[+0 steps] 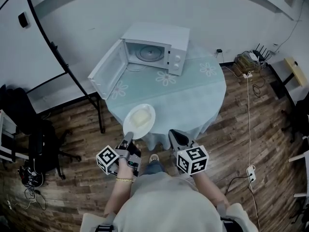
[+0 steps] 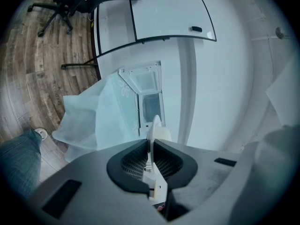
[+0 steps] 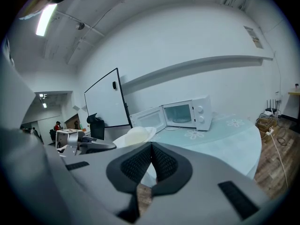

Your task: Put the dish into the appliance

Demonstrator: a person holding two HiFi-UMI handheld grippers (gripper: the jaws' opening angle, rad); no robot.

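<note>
A white dish [image 1: 139,120] with pale food on it hangs over the near edge of the round table [image 1: 198,93]. My left gripper [image 1: 129,138] is shut on its near rim. In the left gripper view the dish [image 2: 157,130] stands edge-on between the pads of the left gripper [image 2: 150,149]. The white microwave [image 1: 159,42] sits at the table's far side, its door swung wide to the left and its turntable bare. My right gripper [image 1: 175,137] hovers beside the dish, shut and empty. In the right gripper view that gripper [image 3: 151,149] has its pads touching, with the dish [image 3: 136,136] and the microwave [image 3: 185,114] beyond.
A pale green flowered cloth covers the table. A whiteboard on a black stand [image 1: 63,62] stands left of the table, close to the microwave door. An office chair [image 1: 43,139] is at the far left. Cables and a power strip [image 1: 250,170] lie on the wooden floor to the right.
</note>
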